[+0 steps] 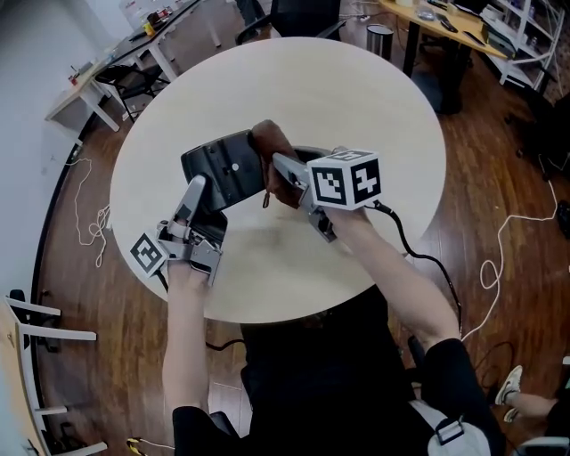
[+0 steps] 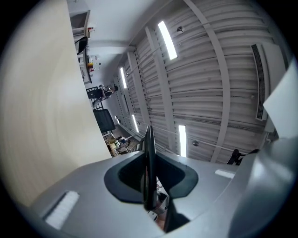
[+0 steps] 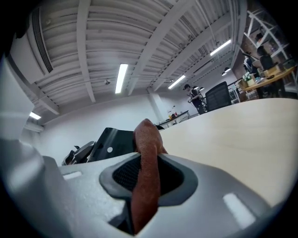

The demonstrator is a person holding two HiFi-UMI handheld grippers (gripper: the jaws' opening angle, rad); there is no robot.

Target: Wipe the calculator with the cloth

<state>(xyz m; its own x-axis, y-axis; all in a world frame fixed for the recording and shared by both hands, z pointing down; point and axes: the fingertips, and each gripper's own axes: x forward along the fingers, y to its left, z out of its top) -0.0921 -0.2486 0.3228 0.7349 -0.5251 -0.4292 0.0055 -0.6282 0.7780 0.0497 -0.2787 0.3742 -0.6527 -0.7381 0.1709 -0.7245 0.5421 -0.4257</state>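
1. Left tool [image 1: 197, 191] [image 2: 150, 186]: the jaws are nearly together and pinch the calculator [image 1: 223, 169] [image 2: 149, 158] [image 3: 111, 144]. In the left gripper view its thin dark body stands edge-on between the two pads.
2. The left tool grips the calculator at its near left edge. The face turned to the head view is plain and dark, with one small pale dot.
3. Right tool [image 1: 278, 169] [image 3: 148, 181]: the jaws are closed on the cloth [image 1: 267, 142] [image 3: 148, 158], a brown fold that fills the gap between the pads and sticks out past them.
4. The free end of the cloth lies against the right edge of the calculator. The right tool comes in from the calculator's right side, with its marker cube [image 1: 346, 178] on the side away from the calculator.
5. Both tools meet at the calculator, one on each side of it.
6. Surface: the calculator is held over a round, pale wood bench [image 1: 356, 98] [image 3: 242, 130] [image 2: 42, 116]. Whether any edge of it rests on the bench cannot be told.
7. Room, relative to the calculator:
   - Below and around: dark wood floor [image 1: 499, 205].
   - Far side: a black office chair [image 1: 303, 13] and a small round bin [image 1: 380, 40].
   - Far left: a white desk [image 1: 116, 67].
   - Far right: a wooden desk [image 1: 445, 22].
   - Left, on the floor: a loose white cord [image 1: 89, 214].
8. Overhead: a ribbed ceiling with long strip lights [image 2: 167, 39] [image 3: 121, 78].
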